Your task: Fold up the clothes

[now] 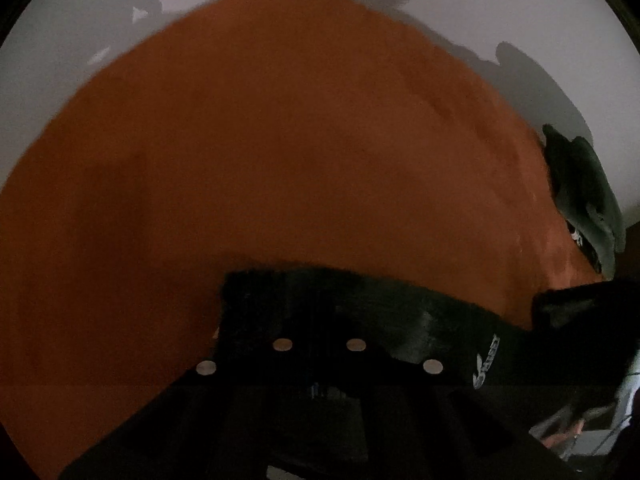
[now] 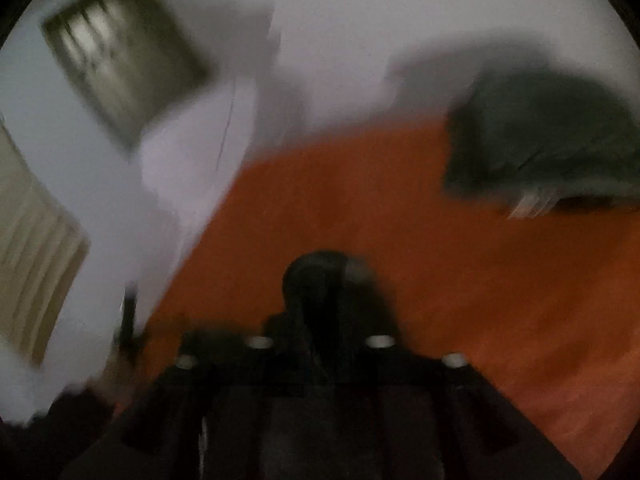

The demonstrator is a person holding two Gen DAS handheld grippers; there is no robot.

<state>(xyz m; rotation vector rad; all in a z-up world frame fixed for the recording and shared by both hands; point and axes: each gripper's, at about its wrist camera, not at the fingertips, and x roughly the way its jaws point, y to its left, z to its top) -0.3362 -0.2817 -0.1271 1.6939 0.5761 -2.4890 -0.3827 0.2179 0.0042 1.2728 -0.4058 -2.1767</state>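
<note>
A black garment [image 1: 360, 304] with a white logo on its band lies across the tips of my left gripper [image 1: 320, 320], which is shut on it; the fingers are hidden under the fabric. Beneath it, an orange cloth [image 1: 280, 140] spreads over the white surface [image 1: 520, 8]. The right wrist view is blurred by motion. There my right gripper [image 2: 320, 284] hangs above the orange cloth [image 2: 440, 280] with a dark rounded mass at its tips. I cannot tell whether that mass is fabric or the fingers themselves.
A folded dark green garment [image 1: 584, 192] lies at the orange cloth's right edge, also visible as a dark green pile [image 2: 540, 132]. A blurred dark rectangular frame [image 2: 120, 60] and a beige slatted panel [image 2: 32, 264] stand beyond the white surface [image 2: 360, 40] at left.
</note>
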